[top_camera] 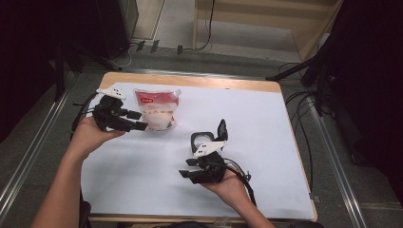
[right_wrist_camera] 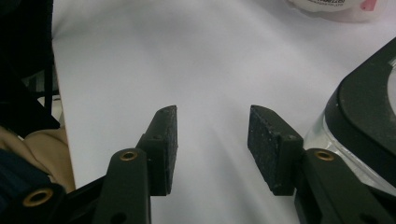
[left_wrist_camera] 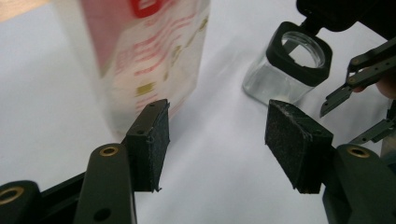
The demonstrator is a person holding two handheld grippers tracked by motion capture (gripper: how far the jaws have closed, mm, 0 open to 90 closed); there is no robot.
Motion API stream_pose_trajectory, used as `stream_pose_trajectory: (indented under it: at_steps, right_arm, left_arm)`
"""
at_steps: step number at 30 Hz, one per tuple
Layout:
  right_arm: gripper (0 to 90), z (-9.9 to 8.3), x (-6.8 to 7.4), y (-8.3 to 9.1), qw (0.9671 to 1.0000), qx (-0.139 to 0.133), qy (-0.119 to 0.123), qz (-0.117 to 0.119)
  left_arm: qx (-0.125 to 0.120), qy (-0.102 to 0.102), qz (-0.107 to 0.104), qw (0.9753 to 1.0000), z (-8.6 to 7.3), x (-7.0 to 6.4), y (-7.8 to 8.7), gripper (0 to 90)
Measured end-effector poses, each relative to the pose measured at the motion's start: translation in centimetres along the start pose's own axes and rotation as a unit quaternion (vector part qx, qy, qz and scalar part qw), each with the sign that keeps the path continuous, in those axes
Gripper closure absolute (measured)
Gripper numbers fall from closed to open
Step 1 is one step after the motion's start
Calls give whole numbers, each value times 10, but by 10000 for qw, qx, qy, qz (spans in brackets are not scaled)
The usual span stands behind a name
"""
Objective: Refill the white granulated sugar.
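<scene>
A red and white pouch (top_camera: 154, 110) stands at the back left of the white sheet, and its lower part (left_wrist_camera: 144, 56) rises just beyond my left jaws. My left gripper (top_camera: 139, 120) is open right beside the pouch's left edge, with nothing between its pads (left_wrist_camera: 217, 140). A clear glass jar (top_camera: 203, 139) with a black rim and a raised flip lid (top_camera: 222, 129) stands mid-table; it is also the jar (left_wrist_camera: 292, 65) farther off. My right gripper (top_camera: 187, 168) hovers open just in front of that jar (right_wrist_camera: 369, 121), jaws (right_wrist_camera: 212, 140) pointing left over bare sheet.
The white sheet (top_camera: 256, 123) covers most of the wooden table (top_camera: 190, 80). Cables trail on the floor at the right (top_camera: 304, 109). The table's near left edge and a sleeve (right_wrist_camera: 28, 154) show beside my right gripper.
</scene>
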State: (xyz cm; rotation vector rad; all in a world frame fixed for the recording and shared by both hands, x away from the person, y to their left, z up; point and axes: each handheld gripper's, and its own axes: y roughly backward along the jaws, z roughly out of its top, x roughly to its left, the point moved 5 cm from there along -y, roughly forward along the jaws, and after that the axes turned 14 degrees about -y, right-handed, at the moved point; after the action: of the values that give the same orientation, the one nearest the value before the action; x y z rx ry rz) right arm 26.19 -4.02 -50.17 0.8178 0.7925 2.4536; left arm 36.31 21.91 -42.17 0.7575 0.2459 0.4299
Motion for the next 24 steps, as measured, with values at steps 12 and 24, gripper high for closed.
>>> stream_pose_trajectory:
  at_steps: [12,24]
  right_arm:
    - [533,-1,-1,-1,10000,40,-22,25]
    - [527,-3,-1,-4,10000,25,-69,48]
  left_arm:
    - [-140,145,344,9992,3,32,-6,383]
    - [-20,-2,305,9995,9,36,-42,424]
